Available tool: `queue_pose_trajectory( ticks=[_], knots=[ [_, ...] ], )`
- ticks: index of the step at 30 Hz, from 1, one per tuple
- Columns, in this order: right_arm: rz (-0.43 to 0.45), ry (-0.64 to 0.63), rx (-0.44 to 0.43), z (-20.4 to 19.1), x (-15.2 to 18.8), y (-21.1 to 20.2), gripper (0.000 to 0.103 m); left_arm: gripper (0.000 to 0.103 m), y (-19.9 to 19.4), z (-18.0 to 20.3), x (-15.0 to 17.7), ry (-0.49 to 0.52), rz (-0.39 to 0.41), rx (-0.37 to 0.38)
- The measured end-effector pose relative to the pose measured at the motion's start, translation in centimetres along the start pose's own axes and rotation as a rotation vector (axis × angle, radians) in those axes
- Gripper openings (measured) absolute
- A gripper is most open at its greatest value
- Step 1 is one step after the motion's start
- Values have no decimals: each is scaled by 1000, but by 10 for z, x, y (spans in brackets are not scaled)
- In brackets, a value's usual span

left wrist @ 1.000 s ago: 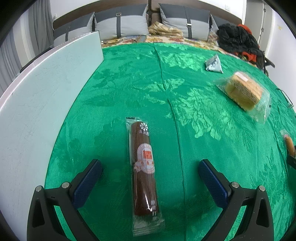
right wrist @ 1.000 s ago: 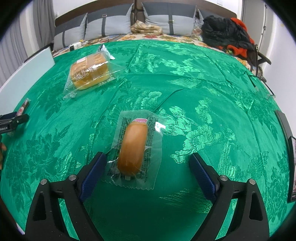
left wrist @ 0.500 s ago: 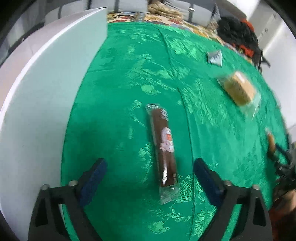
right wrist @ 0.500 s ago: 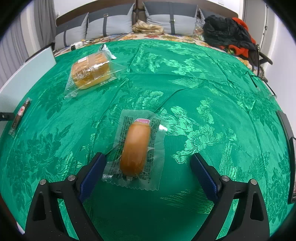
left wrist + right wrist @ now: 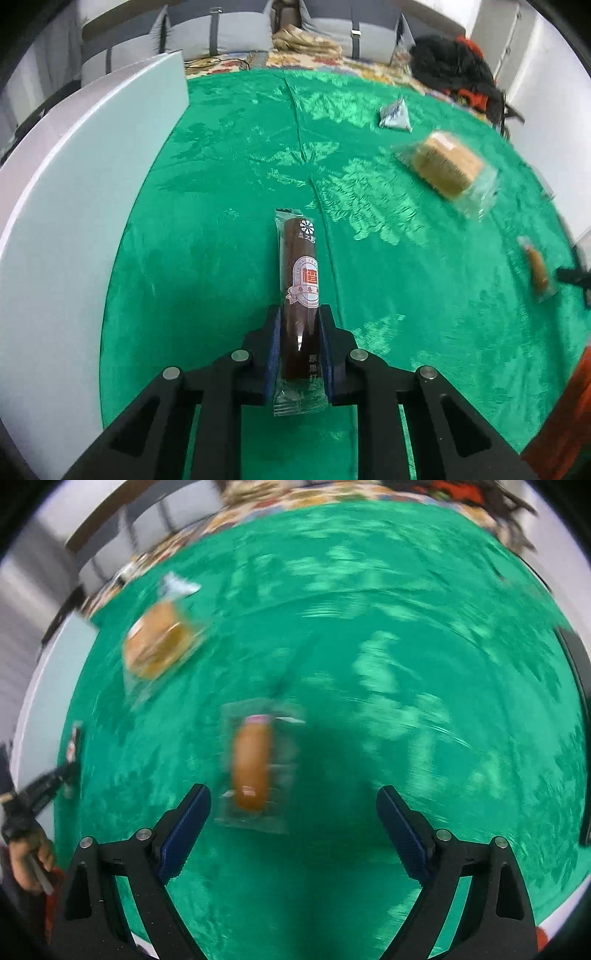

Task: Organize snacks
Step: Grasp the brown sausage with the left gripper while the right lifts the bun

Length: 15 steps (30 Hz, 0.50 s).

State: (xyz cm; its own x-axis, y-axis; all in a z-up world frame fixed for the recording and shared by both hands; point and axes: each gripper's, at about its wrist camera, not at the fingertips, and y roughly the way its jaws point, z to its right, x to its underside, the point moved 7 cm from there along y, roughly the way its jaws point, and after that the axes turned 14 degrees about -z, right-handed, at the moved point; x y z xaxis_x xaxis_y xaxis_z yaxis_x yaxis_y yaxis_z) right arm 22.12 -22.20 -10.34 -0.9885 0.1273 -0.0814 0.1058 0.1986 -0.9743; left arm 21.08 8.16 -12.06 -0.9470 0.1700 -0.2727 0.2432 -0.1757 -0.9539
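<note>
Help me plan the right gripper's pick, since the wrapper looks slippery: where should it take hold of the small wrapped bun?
Probably across the middle of the small wrapped bun, from above, fingers on its long sides: it lies flat, lengthwise, ahead of the open right gripper.

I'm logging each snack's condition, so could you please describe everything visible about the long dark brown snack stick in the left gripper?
The snack stick is a slim dark brown roll sealed in clear glossy plastic with crimped ends, bearing a white flower mark, a round red-and-white label and pale characters. It points straight away from the camera over the green cloth. The left gripper is shut on its near end, blue pads against both sides.
</note>
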Motion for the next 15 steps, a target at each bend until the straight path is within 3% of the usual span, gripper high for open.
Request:
queue_pose_trajectory(
  ticks=[3, 5, 6, 7, 9, 10, 13, 15],
  knots=[
    [-16, -47, 69, -23, -9, 15, 91, 18, -13, 0, 7, -43, 23, 57],
    [-66, -37, 121, -25, -12, 32, 73, 18, -25, -2, 13, -72, 40, 91],
    [-33, -49, 180, -25, -13, 29, 49, 18, -29, -3, 14, -81, 50, 103],
    [-28, -49, 186, -25, -13, 26, 46, 18, -37, -4, 17, -91, 66, 116],
    [-48, -4, 99, -18, -10, 21, 39, 18, -48, -5, 20, -107, 87, 139],
    [-36, 5, 73, -13, -9, 14, 28, 18, -54, -4, 21, -113, 97, 154],
    [-6, 76, -19, 4, -7, -7, 28, 18, -67, 0, 21, -119, 128, 191],
    [-6, 92, -19, 13, -5, -12, 27, 18, -72, 2, 21, -122, 137, 208]
  ],
)
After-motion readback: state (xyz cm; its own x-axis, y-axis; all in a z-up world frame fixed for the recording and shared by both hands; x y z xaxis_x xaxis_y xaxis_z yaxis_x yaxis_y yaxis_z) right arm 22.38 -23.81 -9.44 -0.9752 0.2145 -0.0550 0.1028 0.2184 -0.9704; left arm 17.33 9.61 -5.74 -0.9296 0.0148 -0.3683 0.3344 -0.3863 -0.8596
